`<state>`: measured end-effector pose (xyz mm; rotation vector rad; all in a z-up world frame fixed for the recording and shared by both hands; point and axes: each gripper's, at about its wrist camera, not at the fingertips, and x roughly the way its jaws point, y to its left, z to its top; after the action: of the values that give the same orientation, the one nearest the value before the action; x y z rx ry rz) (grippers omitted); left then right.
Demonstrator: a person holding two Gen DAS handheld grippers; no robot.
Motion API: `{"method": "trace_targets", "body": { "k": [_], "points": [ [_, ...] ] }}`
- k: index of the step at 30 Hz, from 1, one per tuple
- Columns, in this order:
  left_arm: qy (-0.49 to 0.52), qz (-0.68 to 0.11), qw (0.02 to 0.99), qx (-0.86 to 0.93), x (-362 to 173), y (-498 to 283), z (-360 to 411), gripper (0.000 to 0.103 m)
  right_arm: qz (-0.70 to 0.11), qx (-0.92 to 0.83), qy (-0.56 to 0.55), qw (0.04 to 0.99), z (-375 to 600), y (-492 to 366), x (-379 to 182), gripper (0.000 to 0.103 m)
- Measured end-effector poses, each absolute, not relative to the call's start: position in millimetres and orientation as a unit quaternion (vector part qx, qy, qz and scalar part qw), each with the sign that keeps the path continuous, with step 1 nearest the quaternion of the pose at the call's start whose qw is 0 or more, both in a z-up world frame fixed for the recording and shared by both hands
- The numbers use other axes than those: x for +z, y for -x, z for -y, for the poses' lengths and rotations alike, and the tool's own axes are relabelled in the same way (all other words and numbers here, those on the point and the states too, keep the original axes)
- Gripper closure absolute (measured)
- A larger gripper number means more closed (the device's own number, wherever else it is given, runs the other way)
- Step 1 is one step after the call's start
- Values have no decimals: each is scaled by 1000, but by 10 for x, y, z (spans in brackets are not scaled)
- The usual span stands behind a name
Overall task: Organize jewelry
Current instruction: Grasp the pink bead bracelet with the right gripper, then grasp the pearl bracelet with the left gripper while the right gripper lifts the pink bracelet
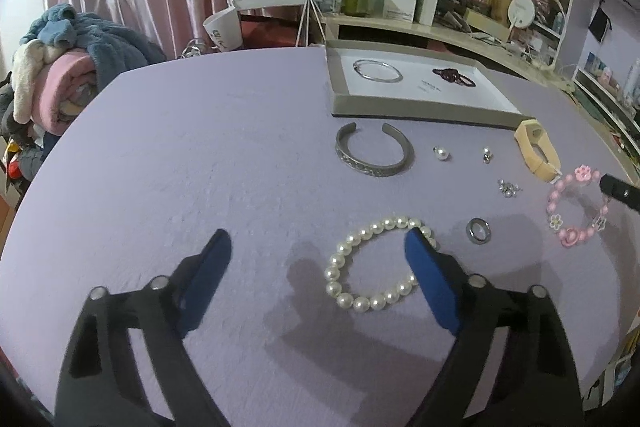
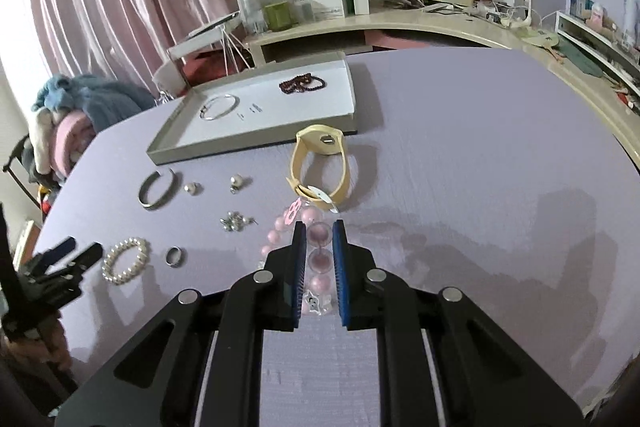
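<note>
Your right gripper (image 2: 319, 227) pinching pink bead bracelet (image 2: 316, 259), beads between pads. Your left gripper (image 1: 318, 239) spread wide, one finger over pearl bracelet (image 1: 372, 267).

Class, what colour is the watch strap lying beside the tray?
Pale yellow watch strap; best seen from the right wrist view.

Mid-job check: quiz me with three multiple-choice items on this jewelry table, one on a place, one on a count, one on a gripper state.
1. Where is the pearl bracelet?
A. in the tray
B. on the purple cloth
C. on the shelf

2. How many pieces lie in the tray?
A. two
B. four
C. none

3. The right gripper is:
A. wide open
B. out of view
C. shut on the pink bead bracelet

Answers:
B, it lies by the left gripper.
A, a silver bangle and dark beads.
C, blue pads clamp pink beads.
</note>
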<state>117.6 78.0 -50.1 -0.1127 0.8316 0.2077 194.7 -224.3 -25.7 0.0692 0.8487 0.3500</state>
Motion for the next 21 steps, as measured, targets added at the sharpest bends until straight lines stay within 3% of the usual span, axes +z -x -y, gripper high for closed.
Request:
{"method": "trace_targets", "body": {
  "k": [4,14,16,21],
  "points": [
    [54,-417,904,81,-582,-1247,-793,43,-413,169,-38,894,2256,-1970,-255,89],
    [33,-441,895,49,-742,-1362,-691,75,-422,165,-50,890,2296,-1987,-273,89],
    [36,-440,896,51,-740,-1357,-708,93,-422,166,-52,890,2300,-1985,-273,89],
    [39,-444,894,50,-731,-1327,-681,94,-417,175,-56,890,2295,-1965,-226,89]
  ]
}}
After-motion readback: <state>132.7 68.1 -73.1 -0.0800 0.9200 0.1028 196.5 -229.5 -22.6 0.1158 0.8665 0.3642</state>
